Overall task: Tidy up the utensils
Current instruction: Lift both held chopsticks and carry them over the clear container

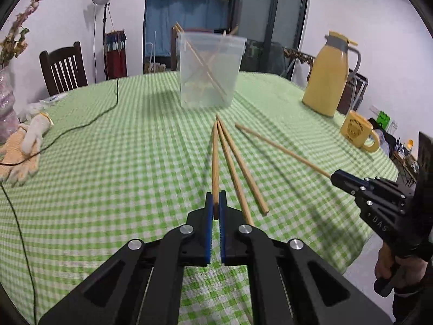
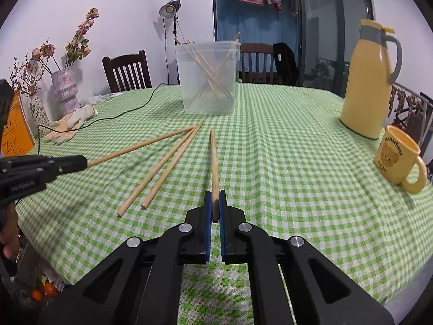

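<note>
My left gripper (image 1: 215, 203) is shut on the thick end of a wooden chopstick (image 1: 215, 162) pointing at the clear plastic container (image 1: 209, 70); it also shows in the right wrist view (image 2: 78, 163). My right gripper (image 2: 215, 203) is shut on the end of another chopstick (image 2: 213, 159); it shows at the right of the left wrist view (image 1: 334, 177), holding that chopstick (image 1: 281, 149). Two loose chopsticks (image 1: 240, 168) lie on the green checked cloth between the grippers, also in the right wrist view (image 2: 165, 168). The container (image 2: 208, 78) holds several chopsticks.
A yellow thermos jug (image 2: 368, 81) and a yellow mug (image 2: 397, 159) stand at the right. White gloves (image 1: 24, 146) and a black cable (image 1: 89, 122) lie at the left. Vases (image 2: 65, 89) with dried flowers and chairs (image 2: 127, 70) are at the table's far edge.
</note>
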A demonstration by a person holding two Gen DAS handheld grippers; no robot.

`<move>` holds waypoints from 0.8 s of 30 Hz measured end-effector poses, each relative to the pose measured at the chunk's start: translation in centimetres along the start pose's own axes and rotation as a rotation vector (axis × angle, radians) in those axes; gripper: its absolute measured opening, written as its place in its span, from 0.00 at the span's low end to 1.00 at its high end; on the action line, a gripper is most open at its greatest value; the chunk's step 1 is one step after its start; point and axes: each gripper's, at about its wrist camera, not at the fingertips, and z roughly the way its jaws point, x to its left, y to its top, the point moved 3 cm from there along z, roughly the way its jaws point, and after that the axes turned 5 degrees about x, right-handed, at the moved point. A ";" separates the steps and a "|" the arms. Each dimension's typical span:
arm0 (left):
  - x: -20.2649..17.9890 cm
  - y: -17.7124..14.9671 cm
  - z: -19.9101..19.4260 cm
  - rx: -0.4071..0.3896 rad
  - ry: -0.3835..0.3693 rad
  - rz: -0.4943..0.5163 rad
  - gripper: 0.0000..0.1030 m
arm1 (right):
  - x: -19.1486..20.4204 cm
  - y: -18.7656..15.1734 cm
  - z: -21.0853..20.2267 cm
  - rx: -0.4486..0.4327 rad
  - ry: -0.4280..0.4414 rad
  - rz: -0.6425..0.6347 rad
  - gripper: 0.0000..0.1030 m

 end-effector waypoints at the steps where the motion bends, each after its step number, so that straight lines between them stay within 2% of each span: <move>1: 0.0 0.2 -0.5 -0.012 0.001 0.002 0.01 | 0.0 0.3 -0.4 -0.009 -0.003 -0.008 0.05; 10: 0.7 2.4 -5.3 -0.099 -0.010 0.026 0.00 | 0.5 2.8 -3.4 -0.086 -0.025 -0.063 0.05; 14: 1.5 4.0 -7.3 -0.139 -0.036 0.020 0.00 | 0.6 4.1 -5.0 -0.127 -0.036 -0.087 0.05; 16: 1.8 4.6 -7.6 -0.135 -0.066 0.016 0.00 | 0.7 4.6 -5.6 -0.140 -0.038 -0.099 0.05; 22: 2.4 6.0 -8.2 -0.152 -0.055 0.033 0.00 | 0.6 6.5 -6.4 -0.167 -0.034 -0.115 0.05; 24: 2.5 6.0 -7.6 -0.125 -0.086 0.035 0.00 | 0.4 6.9 -6.5 -0.175 -0.045 -0.122 0.05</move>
